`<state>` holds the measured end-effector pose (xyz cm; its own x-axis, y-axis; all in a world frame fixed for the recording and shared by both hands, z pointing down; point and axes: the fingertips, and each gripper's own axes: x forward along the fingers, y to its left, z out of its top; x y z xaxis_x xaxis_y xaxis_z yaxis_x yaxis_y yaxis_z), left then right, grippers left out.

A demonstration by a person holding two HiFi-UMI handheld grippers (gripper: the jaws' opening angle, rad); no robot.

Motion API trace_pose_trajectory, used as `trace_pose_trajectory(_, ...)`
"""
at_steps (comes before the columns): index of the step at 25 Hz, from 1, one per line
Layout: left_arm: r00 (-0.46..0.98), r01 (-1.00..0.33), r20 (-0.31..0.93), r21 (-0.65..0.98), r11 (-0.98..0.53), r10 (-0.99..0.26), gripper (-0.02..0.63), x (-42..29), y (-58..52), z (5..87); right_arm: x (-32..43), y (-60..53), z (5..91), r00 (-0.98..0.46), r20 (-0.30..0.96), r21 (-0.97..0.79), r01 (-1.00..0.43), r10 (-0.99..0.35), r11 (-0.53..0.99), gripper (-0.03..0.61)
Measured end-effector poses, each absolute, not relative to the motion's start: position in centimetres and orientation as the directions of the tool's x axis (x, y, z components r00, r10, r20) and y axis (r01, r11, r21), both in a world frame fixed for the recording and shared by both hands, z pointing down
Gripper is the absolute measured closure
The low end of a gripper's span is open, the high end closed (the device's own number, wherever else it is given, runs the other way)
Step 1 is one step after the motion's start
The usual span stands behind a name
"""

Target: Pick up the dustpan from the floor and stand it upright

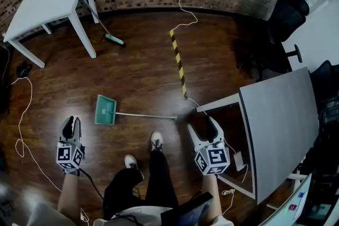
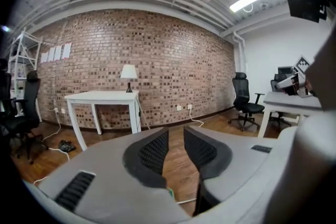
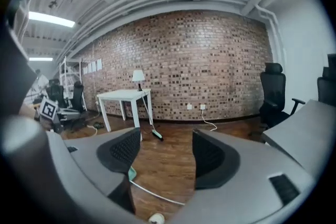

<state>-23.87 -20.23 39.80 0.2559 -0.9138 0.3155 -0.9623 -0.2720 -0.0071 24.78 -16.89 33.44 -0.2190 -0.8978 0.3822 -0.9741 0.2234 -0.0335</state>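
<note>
Now both empty: left tool (image 1: pixel 72 120) slightly parted, right tool (image 1: pixel 202 124) wide open, dustpan (image 1: pixel 105 110) apart from either.

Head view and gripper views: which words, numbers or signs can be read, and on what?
No readable text anywhere.
White paper sheets on the brick wall: too small to read.
Black-and-white square markers on the grey cubes: patterns, no letters.
Yellow-black striped floor tape: no words.

**A:** what's between the gripper (image 3: pixel 166 147) jaws?

**B:** nothing lol, they're wide apart, just floor (image 3: pixel 169 165). The dustpan (image 3: pixel 131 172) peeks out under the left-hand jaw, handle (image 3: pixel 157 192) running right. A broom (image 3: pixel 156 135) leans on the table (image 3: pixel 123 94) behind.
</note>
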Motion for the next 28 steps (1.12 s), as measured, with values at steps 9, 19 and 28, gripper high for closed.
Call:
trace_pose_trajectory(9,0.101,-0.987,0.471,-0.061,-0.146,-0.876,0.511,-27.8,-20.6,67.8,28.5,-20.1,63.1,-0.2,0.504,-0.031,-0.976,-0.84,0.214,0.259)
trace_pose_trajectory(19,-0.012,-0.999,0.519,-0.048,-0.015,-0.855,0.511,-30.8,-21.8,91.3,30.7,-19.6,92.4,-0.187,0.55,-0.144,-0.981,-0.814,0.128,0.258)
trace_pose_trajectory(28,-0.151,-0.983,0.465,-0.164,0.083,-0.872,0.511,-36.0,-22.7,96.1,27.3,-18.5,109.7,-0.26,0.485,-0.725,-0.654,-0.835,-0.218,0.258)
